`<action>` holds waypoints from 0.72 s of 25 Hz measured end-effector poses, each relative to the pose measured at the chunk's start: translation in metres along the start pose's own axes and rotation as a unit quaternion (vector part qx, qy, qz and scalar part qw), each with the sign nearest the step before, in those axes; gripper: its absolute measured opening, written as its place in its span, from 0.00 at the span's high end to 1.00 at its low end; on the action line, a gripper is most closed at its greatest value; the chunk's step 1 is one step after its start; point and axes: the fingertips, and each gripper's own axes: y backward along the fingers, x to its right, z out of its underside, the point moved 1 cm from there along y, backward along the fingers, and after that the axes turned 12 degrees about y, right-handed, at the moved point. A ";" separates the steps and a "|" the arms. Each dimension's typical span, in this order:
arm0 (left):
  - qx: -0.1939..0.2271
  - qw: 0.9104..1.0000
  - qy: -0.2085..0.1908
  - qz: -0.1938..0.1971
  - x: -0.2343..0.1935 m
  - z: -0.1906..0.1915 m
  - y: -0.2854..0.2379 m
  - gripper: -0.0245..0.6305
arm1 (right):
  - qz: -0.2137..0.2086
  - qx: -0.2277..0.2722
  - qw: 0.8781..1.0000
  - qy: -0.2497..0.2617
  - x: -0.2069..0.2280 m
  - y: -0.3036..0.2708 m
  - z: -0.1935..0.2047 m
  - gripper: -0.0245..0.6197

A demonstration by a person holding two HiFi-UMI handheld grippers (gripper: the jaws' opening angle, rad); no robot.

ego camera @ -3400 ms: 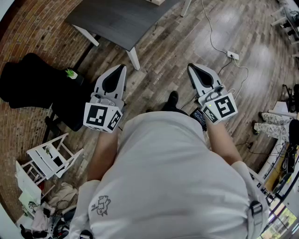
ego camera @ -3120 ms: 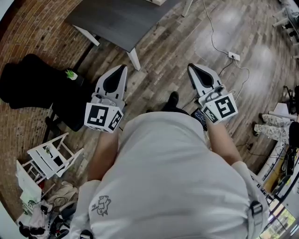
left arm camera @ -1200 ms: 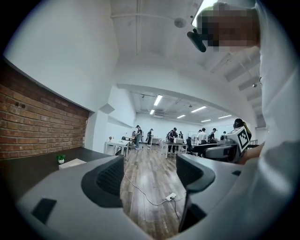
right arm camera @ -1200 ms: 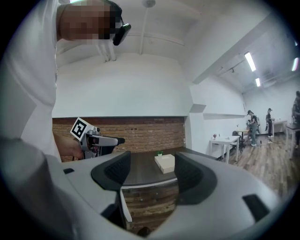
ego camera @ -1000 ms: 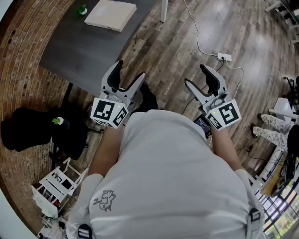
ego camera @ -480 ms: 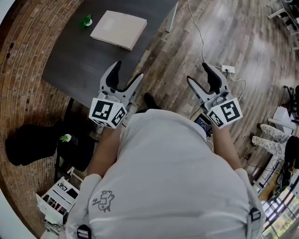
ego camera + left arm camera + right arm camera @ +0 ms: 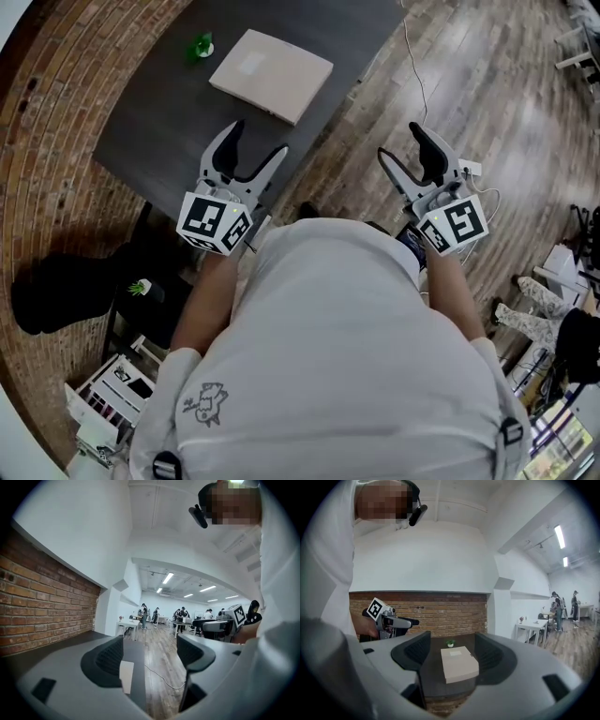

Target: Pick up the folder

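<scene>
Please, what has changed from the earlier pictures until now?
Both opened: the left tool and right tool had jaws together, and now they are apart and empty. The person walked toward the dark table, so the folder came into view ahead. Unchanged: the folder lies flat, untouched, near the small green plant.

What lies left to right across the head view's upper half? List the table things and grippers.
Green plant → folder → right gripper. The left gripper overlaps the first two sideways, so it is left out.
</scene>
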 end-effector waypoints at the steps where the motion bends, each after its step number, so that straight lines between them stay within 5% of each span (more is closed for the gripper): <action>1: -0.002 1.000 0.002 -0.003 -0.006 0.000 -0.001 0.42 | -0.003 -0.001 1.000 -0.002 0.001 -0.007 0.001 0.50; 7: 0.005 0.999 0.006 -0.031 -0.029 -0.004 0.002 0.42 | -0.019 0.004 0.999 -0.026 0.014 -0.041 0.003 0.50; 18: 0.046 0.989 0.016 -0.141 -0.079 -0.025 -0.011 0.43 | -0.131 0.028 0.991 -0.023 0.045 -0.137 0.009 0.50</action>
